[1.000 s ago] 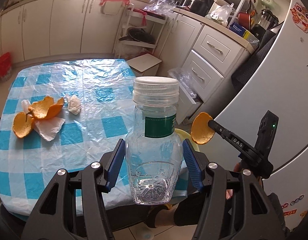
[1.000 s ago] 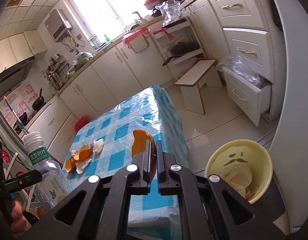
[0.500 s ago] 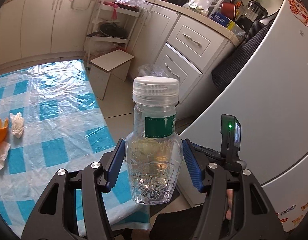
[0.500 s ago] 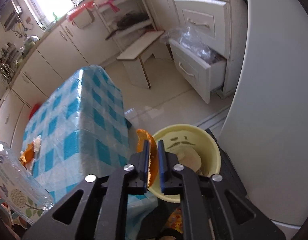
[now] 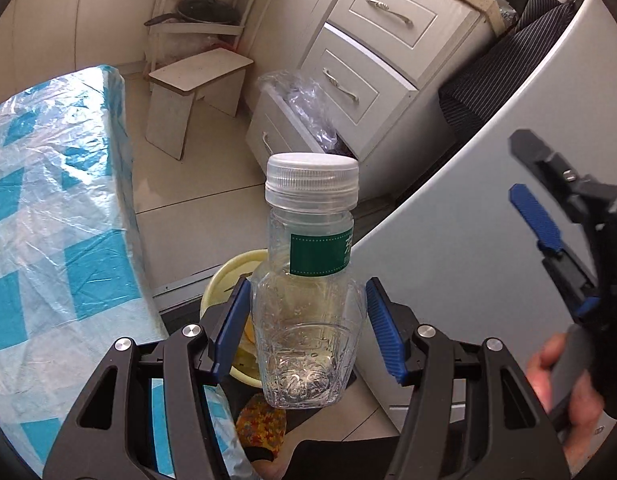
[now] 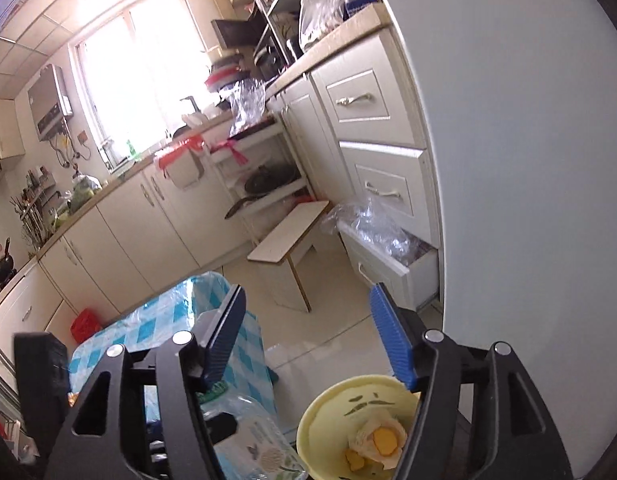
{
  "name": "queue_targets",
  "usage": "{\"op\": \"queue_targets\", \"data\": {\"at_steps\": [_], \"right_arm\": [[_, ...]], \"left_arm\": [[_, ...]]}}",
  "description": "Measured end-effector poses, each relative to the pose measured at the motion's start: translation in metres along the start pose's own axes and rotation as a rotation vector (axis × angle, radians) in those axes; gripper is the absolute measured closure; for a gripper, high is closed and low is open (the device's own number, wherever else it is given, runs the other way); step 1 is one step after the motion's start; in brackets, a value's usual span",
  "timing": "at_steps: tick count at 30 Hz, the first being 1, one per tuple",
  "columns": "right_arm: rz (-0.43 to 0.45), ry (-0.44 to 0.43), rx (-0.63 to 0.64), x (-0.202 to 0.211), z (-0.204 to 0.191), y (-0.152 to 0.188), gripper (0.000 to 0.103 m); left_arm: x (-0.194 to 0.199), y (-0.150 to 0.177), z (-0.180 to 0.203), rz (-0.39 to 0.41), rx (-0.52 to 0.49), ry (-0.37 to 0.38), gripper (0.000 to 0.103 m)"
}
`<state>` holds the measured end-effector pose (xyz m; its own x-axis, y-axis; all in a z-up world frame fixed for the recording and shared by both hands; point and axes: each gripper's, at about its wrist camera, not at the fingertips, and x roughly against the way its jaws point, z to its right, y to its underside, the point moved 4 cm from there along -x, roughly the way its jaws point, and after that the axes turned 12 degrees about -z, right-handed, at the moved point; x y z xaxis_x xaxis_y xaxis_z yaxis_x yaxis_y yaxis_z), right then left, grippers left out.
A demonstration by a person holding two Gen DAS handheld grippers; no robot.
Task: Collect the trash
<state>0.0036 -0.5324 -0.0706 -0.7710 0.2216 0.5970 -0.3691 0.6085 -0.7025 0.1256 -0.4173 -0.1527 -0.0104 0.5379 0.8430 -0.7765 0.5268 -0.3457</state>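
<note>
My left gripper (image 5: pixel 306 330) is shut on a clear plastic bottle (image 5: pixel 308 312) with a white cap and green label, held upright above the yellow trash bin (image 5: pixel 224 280). My right gripper (image 6: pixel 308 338) is open and empty above the same bin (image 6: pixel 332 412). Orange peel (image 6: pixel 384 442) and crumpled tissue lie inside the bin. The right gripper also shows at the right of the left wrist view (image 5: pixel 548 216), jaws apart. The bottle also shows low in the right wrist view (image 6: pixel 252 440).
The table with the blue checked cloth (image 5: pixel 48 208) stands left of the bin. The white fridge (image 5: pixel 468 220) is close on the right. An open drawer with a plastic bag (image 5: pixel 304 112) and a small stool (image 5: pixel 196 88) stand on the floor beyond.
My right gripper opened and the orange peel dropped into the bin. My left gripper carried the bottle rightward off the table to above the bin.
</note>
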Motion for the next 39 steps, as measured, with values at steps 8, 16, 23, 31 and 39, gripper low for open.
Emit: {"op": "queue_targets", "data": {"at_steps": [8,16,23,31,39], "right_arm": [[-0.020,-0.012,-0.045,-0.007,0.006,-0.006,0.037],[-0.044,0.026,-0.045,-0.011,0.004,-0.002,0.031],[-0.106,0.071,-0.003,-0.020,-0.005,0.008,0.021],[-0.102,0.085,0.084,-0.003,-0.029,0.032,0.014],[-0.092,0.055,0.142,0.021,-0.055,0.075,0.012]], "left_arm": [[-0.063,-0.008,0.001,-0.149,0.013,-0.045,0.042],[-0.013,0.012,-0.006,-0.071,0.003,-0.145,0.028],[0.057,0.041,-0.027,0.022,-0.006,-0.340,0.015],[0.128,0.074,-0.035,0.139,-0.026,-0.490,0.009],[0.172,0.113,-0.039,0.221,-0.001,-0.545,0.008]]}}
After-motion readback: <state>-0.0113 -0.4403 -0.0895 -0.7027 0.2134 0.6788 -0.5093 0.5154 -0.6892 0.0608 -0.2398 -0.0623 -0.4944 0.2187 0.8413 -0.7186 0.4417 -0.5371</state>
